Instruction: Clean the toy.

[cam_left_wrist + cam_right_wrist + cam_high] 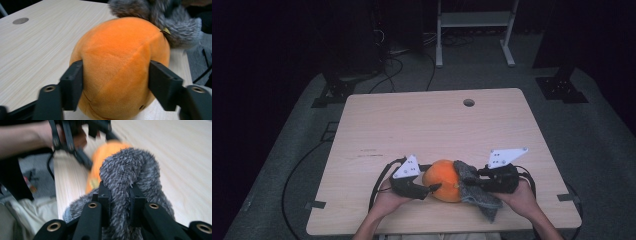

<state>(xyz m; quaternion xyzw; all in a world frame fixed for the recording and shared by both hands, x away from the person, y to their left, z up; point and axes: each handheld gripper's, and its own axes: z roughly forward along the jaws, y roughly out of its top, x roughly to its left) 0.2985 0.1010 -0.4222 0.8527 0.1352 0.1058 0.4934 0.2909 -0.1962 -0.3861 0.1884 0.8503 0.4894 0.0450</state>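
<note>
One desk point(432, 120) of pale wood, its near edge cut off at the bottom of the high view by the person's two forearms; one round hole point(469, 102) near its far edge; the dark room behind it is hard to make out, save one white frame point(474, 30) on the floor and some cables; two strips of tape point(315, 205) sit at the desk's near corners

One orange plush point(443, 180) lies on the desk near the near edge, between the two hands; its underside is hidden, and in the right gripper view it is blurred and mostly covered by the cloth; one small tag point(165, 31) shows at its side

One grey fuzzy cloth point(477, 192) lies against the plush's right side, touching it and draped down toward the desk's edge; how far it runs under the right gripper cannot be told

Left gripper point(427, 189): its two fingers point(72, 85) stand part open on either side of the plush, pads pressed into the orange fabric, so it has hold of the plush; the fingers' bases are cut off at the bottom of the left gripper view

Right gripper point(464, 184): its two fingers point(103, 200) are nearly closed, pinching a fold of the cloth between them; the tips are buried in the pile and cannot be seen
</note>
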